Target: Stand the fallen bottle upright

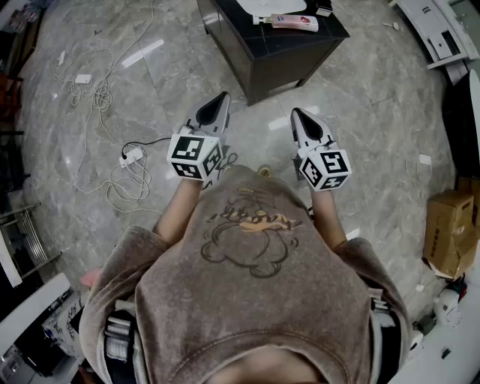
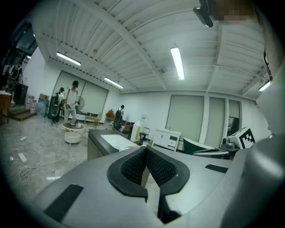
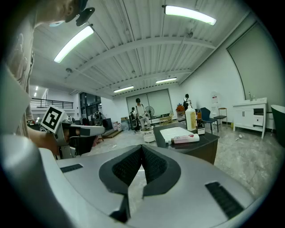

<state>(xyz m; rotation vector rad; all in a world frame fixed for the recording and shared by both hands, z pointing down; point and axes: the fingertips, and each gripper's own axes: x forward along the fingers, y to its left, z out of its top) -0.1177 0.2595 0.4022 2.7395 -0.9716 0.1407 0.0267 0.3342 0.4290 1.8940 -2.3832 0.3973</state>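
Observation:
The fallen bottle (image 1: 295,22), white with a pink label, lies on its side on the dark table (image 1: 289,52) ahead of me; in the right gripper view the bottle (image 3: 185,139) rests beside a white tray (image 3: 171,132). An upright cream bottle (image 3: 191,118) stands behind it. My left gripper (image 1: 223,97) and right gripper (image 1: 295,112) hang side by side over the floor, well short of the table. Both are shut with nothing between the pads. From its own camera the left gripper (image 2: 145,147) points at the table's (image 2: 102,142) near corner, the right gripper (image 3: 142,146) toward the tray.
Cables and a power strip (image 1: 131,156) lie on the marble floor to the left. A cardboard box (image 1: 450,232) stands at the right. People (image 2: 71,104) stand by a small round table (image 2: 72,132) far back. A white cabinet (image 2: 168,139) lines the wall.

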